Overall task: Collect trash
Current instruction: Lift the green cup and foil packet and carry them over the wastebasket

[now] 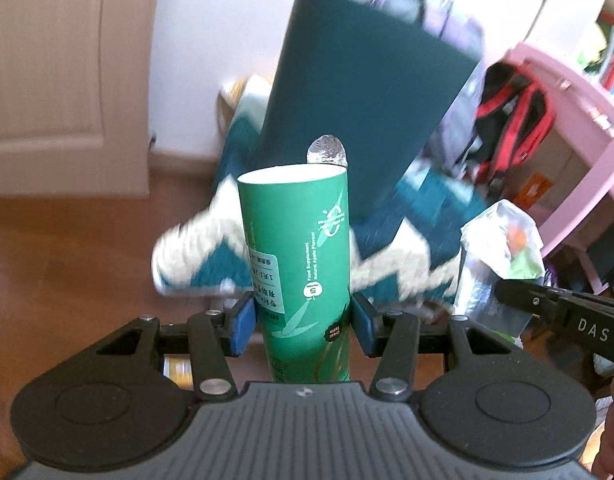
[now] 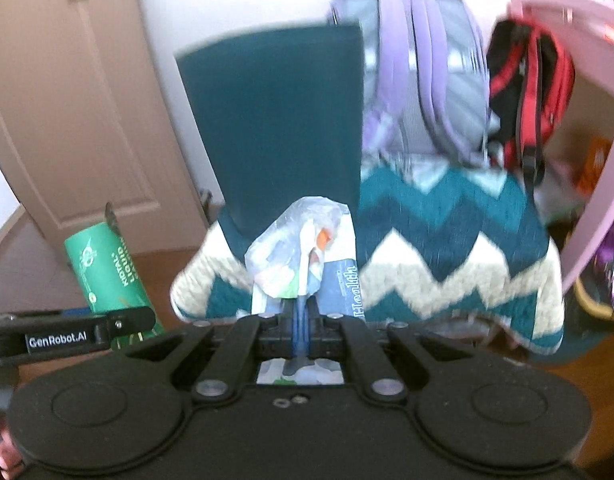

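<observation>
My left gripper [image 1: 303, 320] is shut on a green cardboard tube [image 1: 297, 256] with white print and holds it upright in the air; its open top shows a peeled foil seal [image 1: 327, 151]. The tube also shows in the right wrist view [image 2: 107, 268] at the left. My right gripper [image 2: 301, 320] is shut on a clear plastic bag of trash [image 2: 295, 252] with a blue-grey printed packet [image 2: 341, 284]. The bag also shows in the left wrist view [image 1: 499, 248], at the right beside the right gripper's black body [image 1: 567, 312].
A teal chair [image 2: 275, 120] with a teal-and-white zigzag knit cover [image 2: 447, 248] stands ahead. A purple backpack [image 2: 423, 68] and a black-and-red backpack [image 2: 527, 92] hang behind it. A pink shelf [image 1: 579, 120] is at the right, a door [image 2: 67, 100] at the left, wooden floor [image 1: 67, 260] below.
</observation>
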The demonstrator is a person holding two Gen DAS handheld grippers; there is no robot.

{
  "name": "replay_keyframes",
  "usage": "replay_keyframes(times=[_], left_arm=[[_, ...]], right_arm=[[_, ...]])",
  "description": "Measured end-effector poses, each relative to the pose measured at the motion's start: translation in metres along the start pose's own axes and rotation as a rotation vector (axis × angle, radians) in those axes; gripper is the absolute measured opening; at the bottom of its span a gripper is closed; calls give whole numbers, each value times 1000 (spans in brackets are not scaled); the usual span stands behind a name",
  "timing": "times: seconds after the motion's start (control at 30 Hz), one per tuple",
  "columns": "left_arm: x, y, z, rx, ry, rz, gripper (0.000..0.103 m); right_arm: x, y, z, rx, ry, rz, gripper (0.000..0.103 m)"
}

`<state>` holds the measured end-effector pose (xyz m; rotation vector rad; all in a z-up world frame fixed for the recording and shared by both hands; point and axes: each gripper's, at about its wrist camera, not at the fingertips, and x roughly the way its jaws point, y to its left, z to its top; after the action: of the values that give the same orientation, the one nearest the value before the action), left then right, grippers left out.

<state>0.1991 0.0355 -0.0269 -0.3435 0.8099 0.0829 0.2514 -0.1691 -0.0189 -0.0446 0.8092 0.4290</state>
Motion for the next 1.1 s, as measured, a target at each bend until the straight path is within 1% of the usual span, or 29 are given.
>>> replay_keyframes(times=[0.1,0.33,0.43,0.57,0.7,0.87,1.0,1.1], left_arm=[[-22,-12,22,58,-80,-3,50],[-56,-34,84,119,-229,-6,50],[-67,-43,114,140,-289,-2,50],[-72,-53,151,151,-341,-4,50],[-66,-66,184,179,-359,-5,50],[-44,-80,214,194,-362,4,50],[-21,-79,233,195,-338,8,50],[2,-80,248,204,-316,26,50]], right_arm=[[-20,4,21,-36,-64,1,2],[-52,14,84,-86,-210,-2,2],[-58,16,112,-85,-248,3,2],[-59,18,143,-99,-289,11,2],[-52,18,173,-111,-313,19,2],[-31,20,203,-111,-325,5,2],[-4,19,220,-109,-312,-11,2],[21,16,230,-108,-291,-14,2]])
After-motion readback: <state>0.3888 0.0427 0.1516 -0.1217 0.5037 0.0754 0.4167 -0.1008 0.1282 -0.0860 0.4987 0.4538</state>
